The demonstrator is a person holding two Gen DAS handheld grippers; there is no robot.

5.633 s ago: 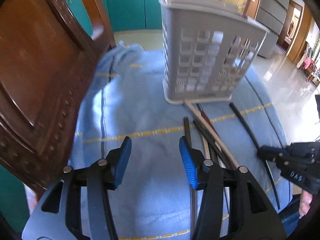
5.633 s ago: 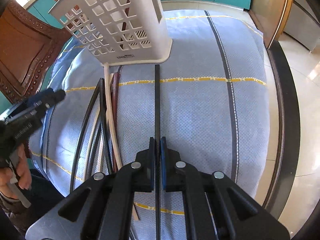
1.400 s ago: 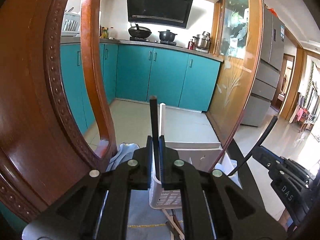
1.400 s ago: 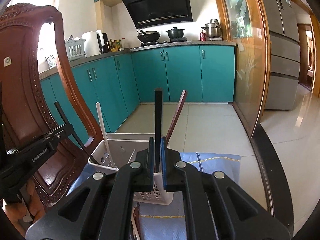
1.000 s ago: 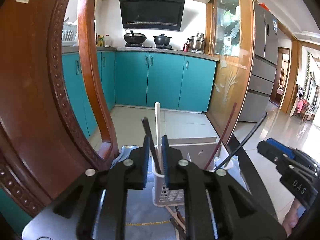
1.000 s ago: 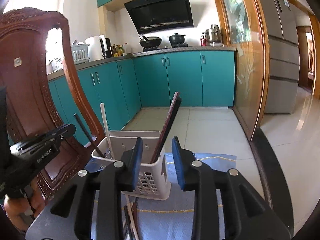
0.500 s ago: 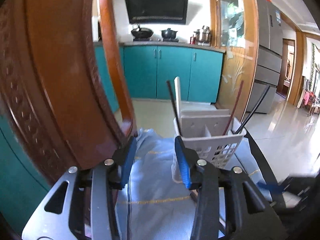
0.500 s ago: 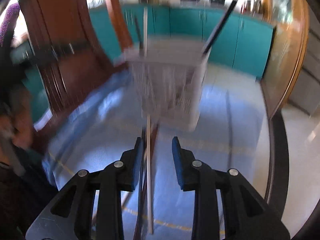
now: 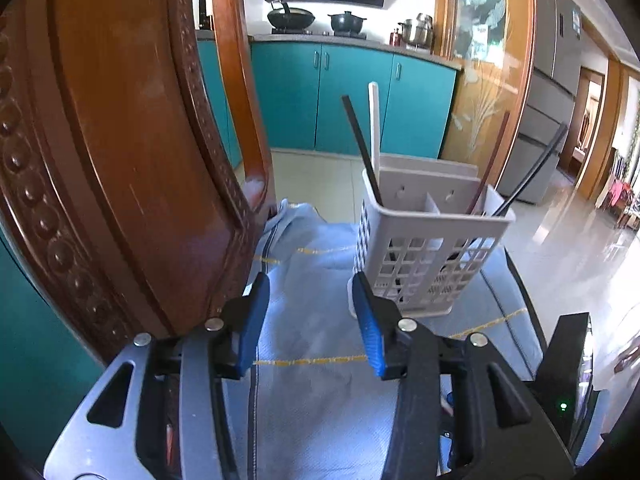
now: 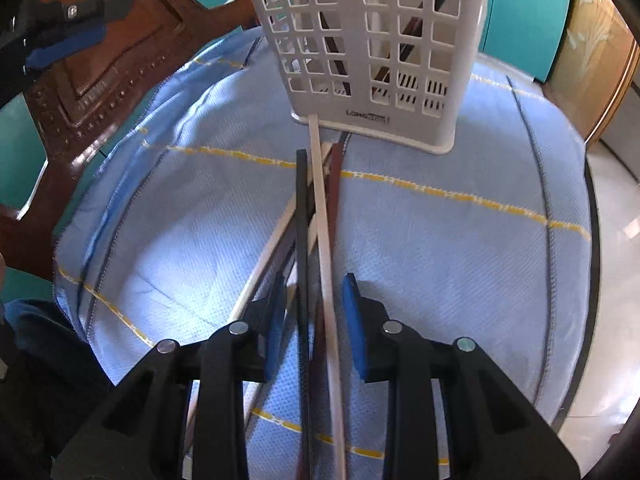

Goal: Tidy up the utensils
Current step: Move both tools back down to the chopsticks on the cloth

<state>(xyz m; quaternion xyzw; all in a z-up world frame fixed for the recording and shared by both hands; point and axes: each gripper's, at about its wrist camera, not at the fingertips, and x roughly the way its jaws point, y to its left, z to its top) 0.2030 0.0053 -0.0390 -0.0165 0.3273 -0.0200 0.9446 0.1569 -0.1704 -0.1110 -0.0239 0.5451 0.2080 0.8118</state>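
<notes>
A white lattice holder [image 9: 428, 236] stands upright mid-frame holding four chopsticks [image 9: 362, 140]; loose chopsticks [image 10: 316, 216] lie bundled below it.

The basket [image 10: 372, 40] loses its top to the upper frame edge in the right wrist view — the chopsticks [image 10: 320, 240] run under the fingers [image 10: 354, 320] and off the bottom. In the left wrist view, the wooden chair [image 9: 120, 140] blocks everything behind it.

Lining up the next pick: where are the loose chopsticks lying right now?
In the right wrist view, the loose chopsticks lie bunched on the blue cloth, running from the white basket base back between the open right tongs.
</notes>
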